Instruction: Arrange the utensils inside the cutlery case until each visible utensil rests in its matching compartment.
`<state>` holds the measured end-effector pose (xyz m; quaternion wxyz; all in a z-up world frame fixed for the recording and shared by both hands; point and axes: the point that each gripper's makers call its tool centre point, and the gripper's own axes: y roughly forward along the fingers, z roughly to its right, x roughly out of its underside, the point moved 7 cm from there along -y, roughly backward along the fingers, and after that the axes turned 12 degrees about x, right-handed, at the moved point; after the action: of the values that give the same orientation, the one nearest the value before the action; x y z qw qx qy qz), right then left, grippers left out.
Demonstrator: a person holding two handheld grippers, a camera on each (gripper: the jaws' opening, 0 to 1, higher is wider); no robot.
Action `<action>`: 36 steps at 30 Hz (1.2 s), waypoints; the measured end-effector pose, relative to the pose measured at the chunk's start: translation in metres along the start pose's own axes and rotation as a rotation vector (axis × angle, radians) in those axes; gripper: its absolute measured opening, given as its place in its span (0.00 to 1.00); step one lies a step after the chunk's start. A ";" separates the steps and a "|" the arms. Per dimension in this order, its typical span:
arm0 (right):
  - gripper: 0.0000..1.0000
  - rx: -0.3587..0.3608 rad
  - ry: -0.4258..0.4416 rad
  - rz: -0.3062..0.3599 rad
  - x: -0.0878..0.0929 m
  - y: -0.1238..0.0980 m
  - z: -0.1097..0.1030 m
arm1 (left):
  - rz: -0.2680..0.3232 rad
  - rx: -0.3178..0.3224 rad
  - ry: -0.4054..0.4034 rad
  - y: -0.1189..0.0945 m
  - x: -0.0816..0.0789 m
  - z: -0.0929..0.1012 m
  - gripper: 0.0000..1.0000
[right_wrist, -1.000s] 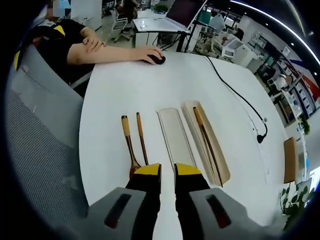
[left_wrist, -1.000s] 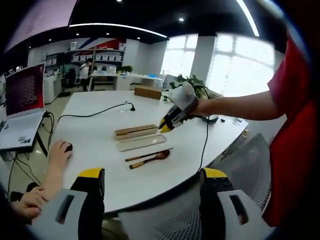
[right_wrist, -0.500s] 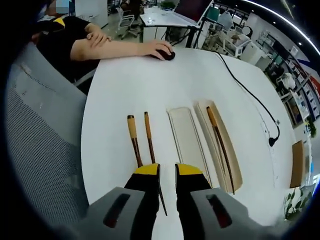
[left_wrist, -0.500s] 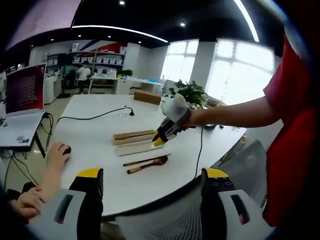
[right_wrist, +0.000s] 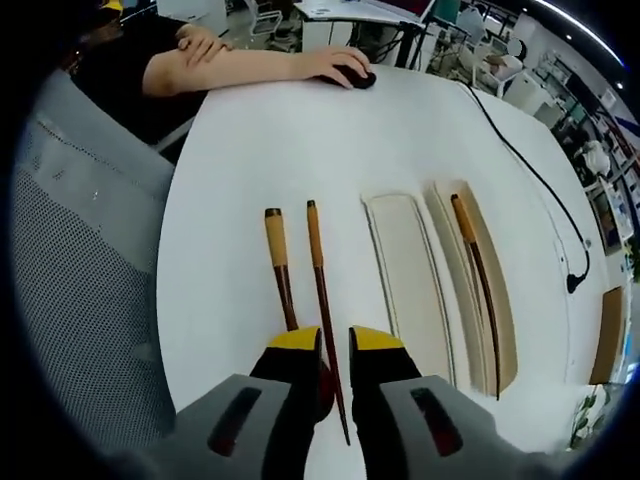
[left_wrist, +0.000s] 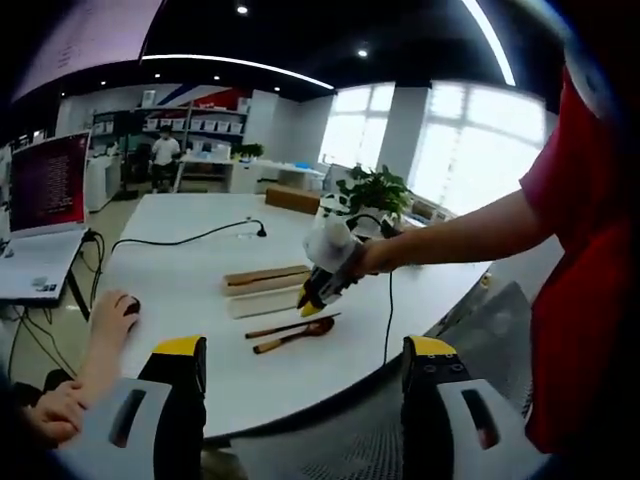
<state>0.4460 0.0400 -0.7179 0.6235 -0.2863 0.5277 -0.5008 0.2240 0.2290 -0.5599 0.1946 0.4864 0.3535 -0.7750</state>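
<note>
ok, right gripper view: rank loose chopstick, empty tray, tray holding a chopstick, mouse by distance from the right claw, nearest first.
1. Loose chopstick, running into the right claw.
2. Empty tray, just right of it.
3. Tray holding a chopstick, further right.
4. Mouse, at the table's far edge under a person's hand.

Left gripper (left_wrist: pixel 305 365): two grey jaws with yellow tips and black inner faces, each with a dark oblong slot. Right gripper (right_wrist: pixel 335 345): same grey jaws, yellow tips, slots; white body in the left gripper view. Person: red short sleeve (left_wrist: pixel 580 250).
</note>
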 end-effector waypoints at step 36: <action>0.07 -0.075 -0.152 -0.101 -0.012 0.042 -0.008 | -0.012 -0.035 -0.013 -0.004 0.003 -0.006 0.81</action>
<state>0.4527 0.0664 -0.7530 0.6244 -0.3729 0.4824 -0.4883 0.2236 0.2368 -0.5627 0.2009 0.4759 0.3686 -0.7729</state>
